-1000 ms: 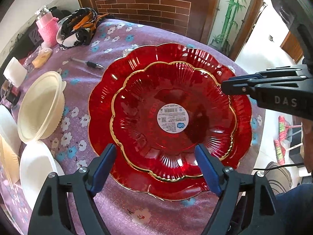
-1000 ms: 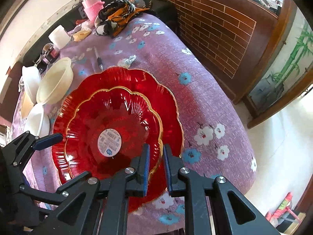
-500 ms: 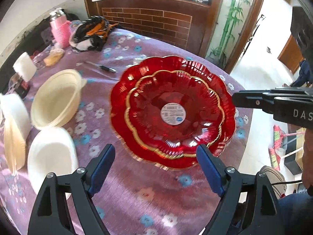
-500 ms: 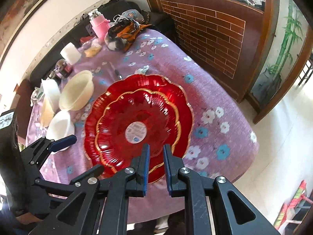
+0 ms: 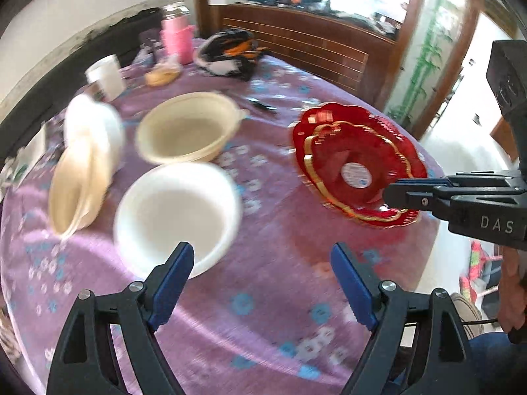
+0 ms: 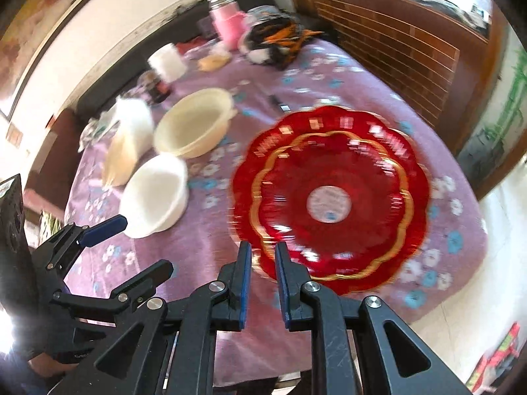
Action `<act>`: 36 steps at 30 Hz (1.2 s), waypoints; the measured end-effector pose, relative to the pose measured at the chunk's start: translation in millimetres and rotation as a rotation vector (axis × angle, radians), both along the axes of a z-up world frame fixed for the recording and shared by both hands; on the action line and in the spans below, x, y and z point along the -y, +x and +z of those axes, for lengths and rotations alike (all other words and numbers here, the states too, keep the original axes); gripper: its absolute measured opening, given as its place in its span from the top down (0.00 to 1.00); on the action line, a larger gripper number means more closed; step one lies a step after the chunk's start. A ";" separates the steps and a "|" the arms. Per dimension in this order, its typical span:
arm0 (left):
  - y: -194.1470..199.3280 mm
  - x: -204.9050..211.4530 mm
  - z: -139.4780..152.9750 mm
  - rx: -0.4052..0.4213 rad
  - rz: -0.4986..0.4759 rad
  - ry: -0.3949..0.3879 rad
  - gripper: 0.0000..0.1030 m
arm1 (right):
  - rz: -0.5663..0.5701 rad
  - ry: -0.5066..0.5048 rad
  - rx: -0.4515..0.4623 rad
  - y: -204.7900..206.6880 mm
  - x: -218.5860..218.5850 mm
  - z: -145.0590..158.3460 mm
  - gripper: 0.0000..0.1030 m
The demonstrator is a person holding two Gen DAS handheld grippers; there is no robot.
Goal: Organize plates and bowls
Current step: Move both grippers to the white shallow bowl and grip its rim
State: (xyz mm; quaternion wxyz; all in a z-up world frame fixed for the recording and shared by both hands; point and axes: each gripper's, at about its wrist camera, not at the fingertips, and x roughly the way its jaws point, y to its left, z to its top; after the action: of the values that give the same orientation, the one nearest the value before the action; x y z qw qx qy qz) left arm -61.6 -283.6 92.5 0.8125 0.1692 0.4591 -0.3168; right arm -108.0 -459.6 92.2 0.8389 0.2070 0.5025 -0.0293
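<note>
Two red gold-rimmed plates lie stacked, the smaller plate (image 6: 332, 204) (image 5: 357, 172) inside the larger plate (image 6: 263, 151) (image 5: 303, 125), on the purple flowered table. A white bowl (image 5: 178, 214) (image 6: 154, 194) sits left of them, a cream bowl (image 5: 187, 128) (image 6: 192, 121) behind it. More bowls (image 5: 82, 161) (image 6: 126, 141) lean on edge at the far left. My left gripper (image 5: 262, 276) is open and empty, above the cloth near the white bowl. My right gripper (image 6: 263, 265) is nearly closed and empty, at the plates' near rim.
A pink flask (image 5: 176, 38), a white cup (image 5: 105, 75), a dark orange bundle (image 5: 230, 52) and a pen (image 5: 262, 105) lie at the table's back. A brick-patterned wooden counter (image 6: 395, 36) stands behind. The table edge (image 6: 474, 253) drops off at the right.
Both grippers have pulled back and swung left from the red plates. The left view now faces the bowls. The plates stay stacked on the table. The frames are motion-blurred.
</note>
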 end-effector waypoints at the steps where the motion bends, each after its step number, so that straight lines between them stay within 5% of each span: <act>1: 1.8 -9.0 1.1 0.002 0.021 0.000 0.18 | 0.013 0.002 0.000 3.2 -4.8 0.0 0.84; 19: 17.4 -123.2 -4.1 -0.018 0.320 -0.020 0.18 | 0.292 0.012 -0.006 58.5 -109.7 -4.1 0.80; 36: 63.6 -118.6 -16.6 -0.062 0.375 -0.044 0.19 | 0.206 0.071 -0.017 84.0 -72.6 -16.8 0.76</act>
State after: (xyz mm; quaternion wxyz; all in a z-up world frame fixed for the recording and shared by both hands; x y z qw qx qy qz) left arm 2.0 -165.0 75.8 0.8464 0.0531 0.5004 -0.1745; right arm -24.0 -387.1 75.4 0.8253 0.1837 0.5290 0.0734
